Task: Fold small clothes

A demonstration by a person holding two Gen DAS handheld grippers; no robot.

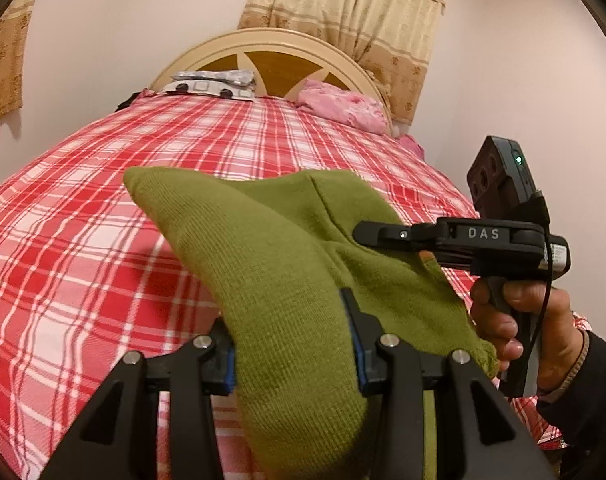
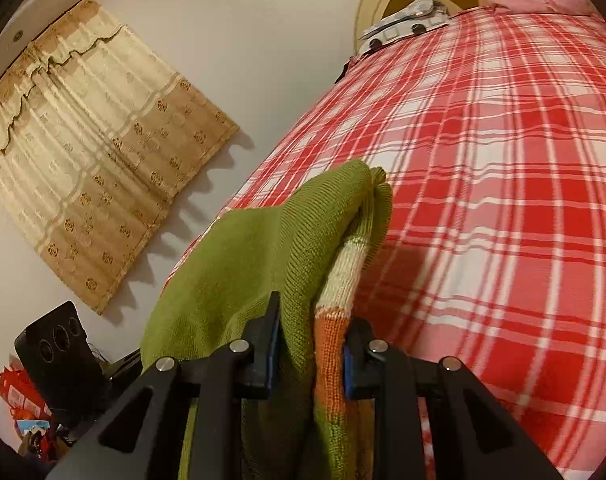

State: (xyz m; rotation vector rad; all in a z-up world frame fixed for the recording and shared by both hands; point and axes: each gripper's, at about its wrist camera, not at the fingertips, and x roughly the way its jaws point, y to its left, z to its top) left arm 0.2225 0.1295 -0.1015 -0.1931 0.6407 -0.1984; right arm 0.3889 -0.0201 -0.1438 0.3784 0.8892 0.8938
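While the green knit garment (image 1: 287, 264) hangs in the air above the red plaid bedspread (image 1: 83, 240), both grippers grip it. The left gripper (image 1: 293, 344) has its 2 fingers clamped on a thick fold of green knit that fills the gap between the blue pads (image 1: 229, 368). The right gripper (image 2: 311, 344) is clamped on another bunch of the same garment (image 2: 263, 240), where an orange and cream striped part (image 2: 335, 320) shows. From the left wrist view, the right gripper (image 1: 387, 234) bites the cloth edge, held by a hand (image 1: 519, 328). Beyond the bedspread stand a headboard (image 1: 279, 56), a pink pillow (image 1: 343, 108) and beige curtains (image 1: 343, 20).
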